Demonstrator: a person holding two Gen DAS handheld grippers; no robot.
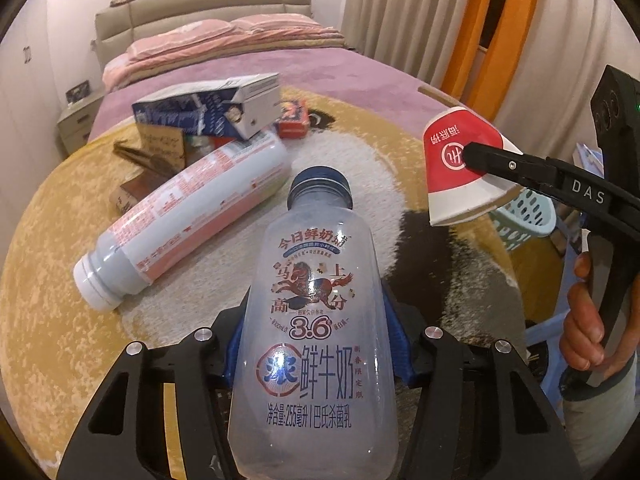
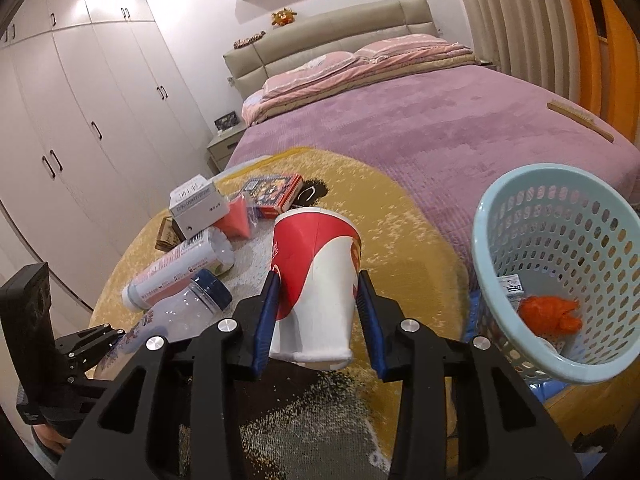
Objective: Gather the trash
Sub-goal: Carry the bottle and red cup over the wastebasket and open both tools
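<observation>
My left gripper (image 1: 316, 320) is shut on a clear milk bottle (image 1: 316, 340) with a blue cap, held above the round rug; the bottle also shows in the right wrist view (image 2: 180, 312). My right gripper (image 2: 318, 300) is shut on a red and white paper cup (image 2: 316, 280), held in the air left of a light blue perforated basket (image 2: 560, 280). The cup shows in the left wrist view (image 1: 460, 168) at the right. The basket holds an orange wad (image 2: 550, 314) and some scraps.
On the yellow and white rug (image 1: 48, 280) on the bed lie a pink-labelled bottle (image 1: 188, 212), a blue and white carton (image 1: 212, 110), a small red box (image 1: 292, 116) and brown cardboard pieces (image 1: 160, 152). A purple blanket (image 2: 440, 120) covers the bed. White wardrobes (image 2: 80, 120) stand at the left.
</observation>
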